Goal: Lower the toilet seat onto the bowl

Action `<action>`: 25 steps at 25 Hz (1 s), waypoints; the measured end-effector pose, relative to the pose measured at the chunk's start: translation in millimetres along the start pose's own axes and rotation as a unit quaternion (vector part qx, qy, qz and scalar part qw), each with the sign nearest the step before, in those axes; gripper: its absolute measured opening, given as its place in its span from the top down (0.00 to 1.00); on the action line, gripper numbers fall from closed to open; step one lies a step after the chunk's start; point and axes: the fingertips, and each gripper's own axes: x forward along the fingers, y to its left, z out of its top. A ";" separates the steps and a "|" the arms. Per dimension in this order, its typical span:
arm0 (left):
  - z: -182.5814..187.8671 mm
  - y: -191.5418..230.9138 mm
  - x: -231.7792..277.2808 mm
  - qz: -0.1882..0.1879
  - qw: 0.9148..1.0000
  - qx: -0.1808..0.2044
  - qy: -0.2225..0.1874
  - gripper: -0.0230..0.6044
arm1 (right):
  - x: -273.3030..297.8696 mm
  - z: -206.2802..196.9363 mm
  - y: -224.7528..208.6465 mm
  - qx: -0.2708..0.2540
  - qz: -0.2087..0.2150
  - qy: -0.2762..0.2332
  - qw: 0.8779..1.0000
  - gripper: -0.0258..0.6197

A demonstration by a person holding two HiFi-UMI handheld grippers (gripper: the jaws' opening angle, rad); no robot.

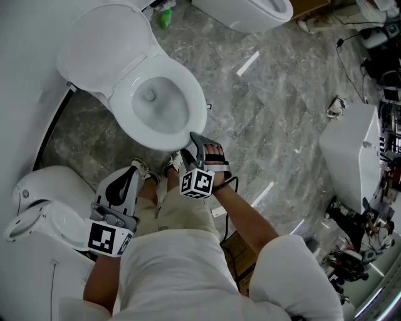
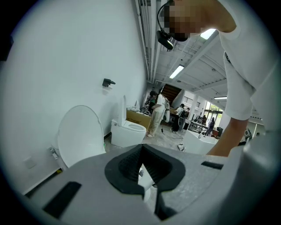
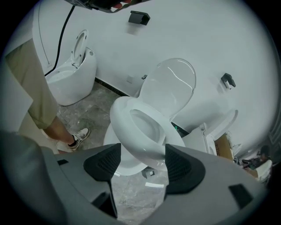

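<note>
The white toilet stands at the upper left of the head view, its lid upright against the wall. The seat ring lies over the bowl. My right gripper is at the front rim with its jaws wide open. In the right gripper view the seat's front edge shows between the two pads of that right gripper, and I cannot tell whether they touch it. My left gripper hangs low by the person's left leg, away from the toilet. In its own view the left gripper has its pads together and holds nothing.
The person's legs and sneakers stand just before the bowl. Another toilet sits at the top, a white fixture at the right and a white toilet at the lower left. Cables and equipment crowd the right edge.
</note>
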 end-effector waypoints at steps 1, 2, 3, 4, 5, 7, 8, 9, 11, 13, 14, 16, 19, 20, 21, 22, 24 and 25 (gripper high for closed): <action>-1.4 0.8 3.2 0.001 1.000 -0.001 0.000 0.96 | 1.9 -2.8 2.2 -0.004 0.001 0.002 1.000 0.51; -3.0 1.9 6.5 0.002 1.000 -0.003 -0.001 0.96 | 4.3 -5.5 4.9 -0.008 0.003 0.003 1.000 0.51; -5.2 2.6 9.6 0.002 1.000 -0.004 0.000 0.96 | 6.7 -7.9 8.3 -0.012 0.006 0.005 1.000 0.51; -7.5 2.2 12.5 0.000 1.000 -0.005 0.001 0.96 | 8.4 -10.4 12.1 -0.014 0.009 0.008 1.000 0.51; -10.0 0.4 15.2 -0.003 1.000 -0.007 0.002 0.96 | 9.0 -13.5 15.9 -0.016 0.013 0.011 1.000 0.51; -15.2 -4.0 20.2 -0.010 1.000 -0.018 0.004 0.96 | 9.9 -21.5 22.4 -0.017 0.018 0.019 1.000 0.51; -18.2 -4.7 22.7 -0.012 1.000 -0.023 0.004 0.96 | 12.5 -25.4 24.5 -0.018 0.018 0.022 0.999 0.51; -21.7 -4.2 24.7 -0.014 1.000 -0.025 0.004 0.96 | 16.4 -29.1 26.6 -0.019 0.019 0.025 0.999 0.51; -29.7 -1.2 27.1 -0.020 1.000 -0.023 0.005 0.96 | 24.8 -37.1 31.9 -0.020 0.021 0.035 0.999 0.51; -37.8 3.6 29.1 -0.023 0.999 -0.025 0.008 0.96 | 31.3 -45.2 36.5 -0.018 0.021 0.044 0.999 0.51; -42.3 5.6 29.5 -0.025 0.999 -0.027 0.011 0.96 | 33.9 -48.1 39.3 -0.016 0.020 0.048 0.999 0.51; -51.3 8.9 30.1 -0.028 0.999 -0.026 0.017 0.96 | 39.8 -52.7 45.2 -0.007 0.019 0.055 0.998 0.51; -64.4 13.0 34.7 -0.030 0.999 -0.027 0.021 0.96 | 51.9 -61.9 51.1 0.004 0.017 0.064 0.998 0.52; -68.7 13.0 36.1 -0.032 0.999 -0.027 0.023 0.96 | 55.6 -65.0 53.7 0.006 0.016 0.067 0.998 0.52; -72.6 12.3 37.3 -0.035 0.999 -0.027 0.025 0.96 | 59.0 -68.1 56.4 0.007 0.016 0.070 0.997 0.52; -76.2 10.8 38.0 -0.038 0.999 -0.026 0.027 0.96 | 61.8 -71.2 59.4 0.008 0.016 0.073 0.997 0.52; -82.7 6.1 38.2 -0.044 0.998 -0.027 0.033 0.96 | 65.8 -78.1 66.0 0.008 0.018 0.078 0.997 0.52; -85.5 3.7 38.2 -0.046 0.998 -0.028 0.035 0.96 | 68.0 -81.8 69.1 0.006 0.020 0.080 0.997 0.52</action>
